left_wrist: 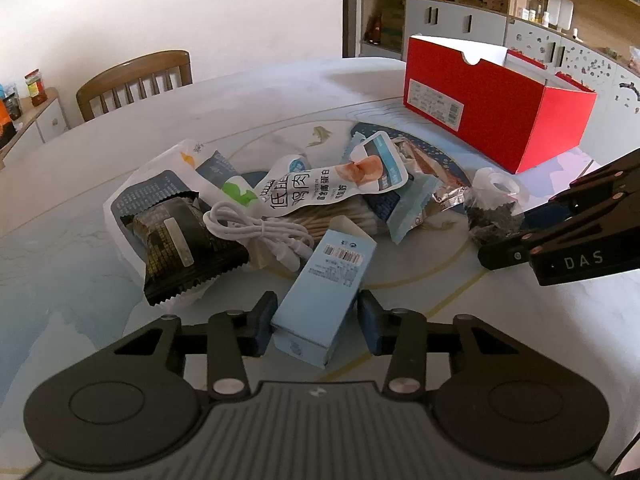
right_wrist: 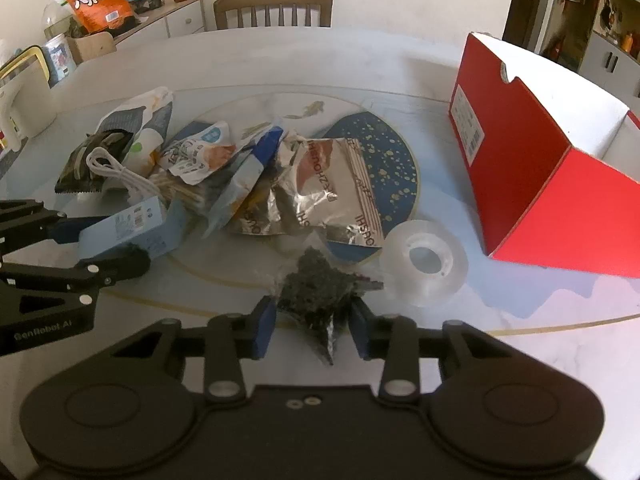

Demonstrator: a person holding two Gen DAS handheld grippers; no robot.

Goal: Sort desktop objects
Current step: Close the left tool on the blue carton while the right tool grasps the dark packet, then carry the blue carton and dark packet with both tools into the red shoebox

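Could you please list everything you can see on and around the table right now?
Blue box: one, pale blue, front of the pile, between the left pads.
Dark bag: one, clear with dark contents, between the right pads.
Tape: one, clear, beside the red box.
Red box: one, open, far right.
Cable: one, white, coiled in the pile.
Snack packets: several, mixed colours, heaped mid-table.
Table: one, pale marble pattern.
Chair: one, brown, far side.
Left gripper: black, blue pads against the blue box.
Right gripper: black, blue pads against the dark bag.
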